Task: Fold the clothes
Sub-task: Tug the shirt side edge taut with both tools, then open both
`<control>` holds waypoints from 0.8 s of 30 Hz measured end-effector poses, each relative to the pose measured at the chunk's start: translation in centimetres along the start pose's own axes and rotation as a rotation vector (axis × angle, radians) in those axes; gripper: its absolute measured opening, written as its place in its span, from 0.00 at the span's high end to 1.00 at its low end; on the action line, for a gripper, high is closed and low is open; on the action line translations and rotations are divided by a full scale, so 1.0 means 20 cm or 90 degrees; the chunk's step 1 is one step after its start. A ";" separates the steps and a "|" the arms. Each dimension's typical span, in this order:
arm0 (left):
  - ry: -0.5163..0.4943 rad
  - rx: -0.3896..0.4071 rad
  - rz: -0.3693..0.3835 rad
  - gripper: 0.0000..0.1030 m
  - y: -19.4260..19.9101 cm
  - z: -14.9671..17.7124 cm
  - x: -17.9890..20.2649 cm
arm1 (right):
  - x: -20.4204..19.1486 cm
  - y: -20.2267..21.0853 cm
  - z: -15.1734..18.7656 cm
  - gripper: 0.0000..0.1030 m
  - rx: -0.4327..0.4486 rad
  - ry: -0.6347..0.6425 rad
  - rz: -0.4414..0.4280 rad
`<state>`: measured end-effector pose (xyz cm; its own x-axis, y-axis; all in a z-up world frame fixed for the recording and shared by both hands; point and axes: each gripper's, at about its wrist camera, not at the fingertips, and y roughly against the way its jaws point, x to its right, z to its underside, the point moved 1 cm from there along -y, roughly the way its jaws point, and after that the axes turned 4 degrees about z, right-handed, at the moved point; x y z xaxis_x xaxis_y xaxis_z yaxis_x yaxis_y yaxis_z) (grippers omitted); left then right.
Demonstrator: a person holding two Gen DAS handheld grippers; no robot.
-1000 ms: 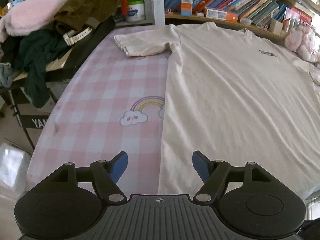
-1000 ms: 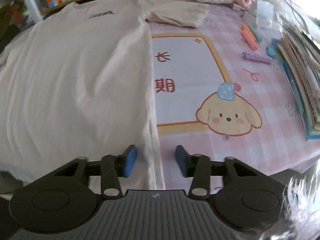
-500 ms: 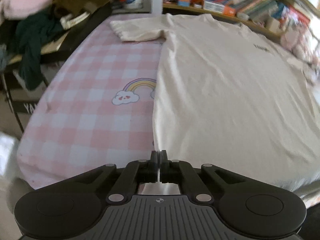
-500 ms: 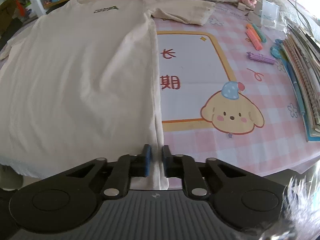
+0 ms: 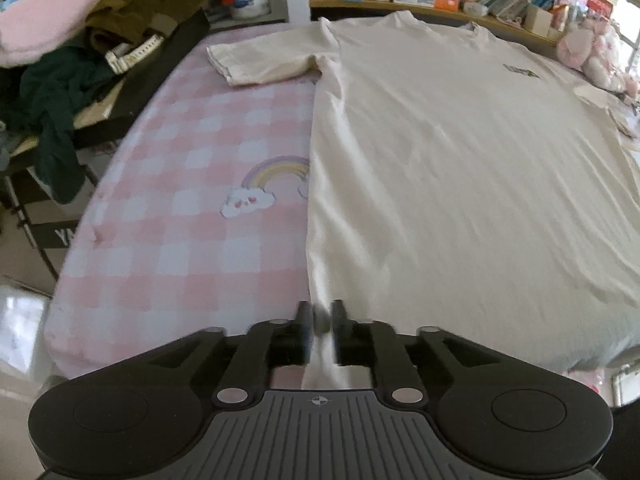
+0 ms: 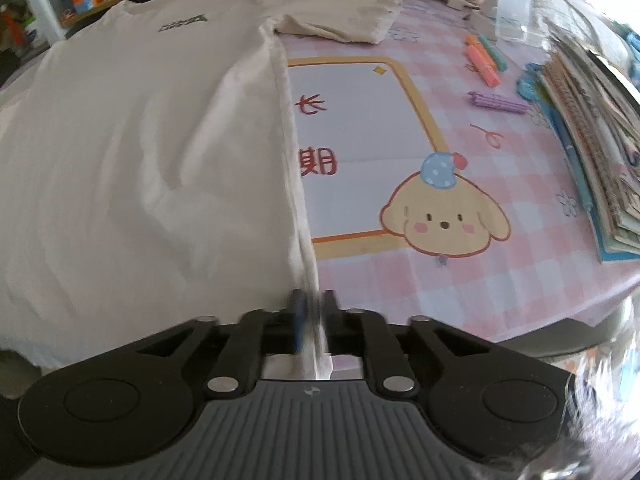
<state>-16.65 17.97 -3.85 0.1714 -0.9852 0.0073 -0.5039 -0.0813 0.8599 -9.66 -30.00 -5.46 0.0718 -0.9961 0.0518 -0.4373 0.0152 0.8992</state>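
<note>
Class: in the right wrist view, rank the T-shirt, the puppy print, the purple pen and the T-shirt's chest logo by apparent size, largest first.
1. T-shirt
2. Puppy print
3 and 4. Purple pen and chest logo: they look alike, so unranked.

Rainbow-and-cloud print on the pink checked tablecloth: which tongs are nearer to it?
Left. The left tongs grip the cream T-shirt at its hem corner, just below the rainbow-and-cloud print. The right tongs grip the opposite hem corner, across the shirt.
</note>
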 end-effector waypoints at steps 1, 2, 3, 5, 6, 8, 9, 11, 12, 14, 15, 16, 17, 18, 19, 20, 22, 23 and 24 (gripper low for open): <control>0.000 0.016 -0.004 0.55 0.02 -0.02 0.01 | 0.00 0.03 -0.01 0.58 0.018 -0.013 -0.006; 0.001 0.032 -0.009 0.30 0.03 -0.04 0.01 | -0.01 0.06 -0.02 0.51 0.042 -0.026 -0.023; 0.001 0.049 -0.013 0.19 0.05 -0.07 0.02 | -0.01 0.09 -0.03 0.44 0.060 -0.037 -0.041; -0.002 0.085 -0.011 0.19 0.09 -0.11 0.04 | -0.04 0.15 -0.06 0.42 0.090 -0.055 -0.070; -0.008 0.098 -0.007 0.18 0.10 -0.13 0.05 | -0.06 0.16 -0.08 0.38 0.099 -0.059 -0.075; -0.018 0.110 0.003 0.16 0.09 -0.15 0.09 | -0.10 0.19 -0.10 0.33 0.116 -0.058 -0.070; -0.022 0.116 0.007 0.15 0.08 -0.16 0.11 | -0.12 0.19 -0.11 0.31 0.125 -0.056 -0.066; -0.031 0.117 0.022 0.15 0.06 -0.16 0.16 | -0.15 0.20 -0.10 0.28 0.138 -0.054 -0.058; -0.036 0.117 0.029 0.15 0.05 -0.16 0.18 | -0.16 0.21 -0.10 0.28 0.143 -0.053 -0.054; -0.045 0.116 0.042 0.14 0.03 -0.15 0.23 | -0.19 0.20 -0.09 0.25 0.147 -0.056 -0.048; -0.050 0.116 0.049 0.13 0.02 -0.15 0.26 | -0.20 0.20 -0.09 0.23 0.146 -0.056 -0.044; -0.055 0.116 0.056 0.13 0.01 -0.15 0.28 | -0.21 0.20 -0.08 0.22 0.146 -0.056 -0.039; -0.064 0.117 0.057 0.13 0.00 -0.14 0.30 | -0.22 0.19 -0.07 0.22 0.145 -0.057 -0.032; -0.072 0.116 0.058 0.13 0.00 -0.14 0.32 | -0.23 0.19 -0.06 0.21 0.143 -0.057 -0.027; -0.074 0.116 0.062 0.13 -0.01 -0.13 0.33 | -0.24 0.19 -0.05 0.20 0.140 -0.058 -0.022; -0.076 0.116 0.065 0.13 -0.01 -0.13 0.35 | -0.25 0.19 -0.05 0.20 0.138 -0.060 -0.021; -0.080 0.116 0.073 0.13 -0.02 -0.13 0.38 | -0.27 0.19 -0.04 0.19 0.135 -0.058 -0.024; -0.082 0.116 0.077 0.13 -0.02 -0.13 0.39 | -0.28 0.19 -0.04 0.19 0.135 -0.054 -0.027; -0.088 0.118 0.076 0.13 -0.02 -0.13 0.40 | -0.29 0.19 -0.05 0.19 0.135 -0.051 -0.029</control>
<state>-12.84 10.49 -2.76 -0.0093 -0.9997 0.0231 -0.6621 0.0234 0.7491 -10.90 -24.10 -1.97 0.0289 -0.9992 -0.0291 -0.6139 -0.0407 0.7884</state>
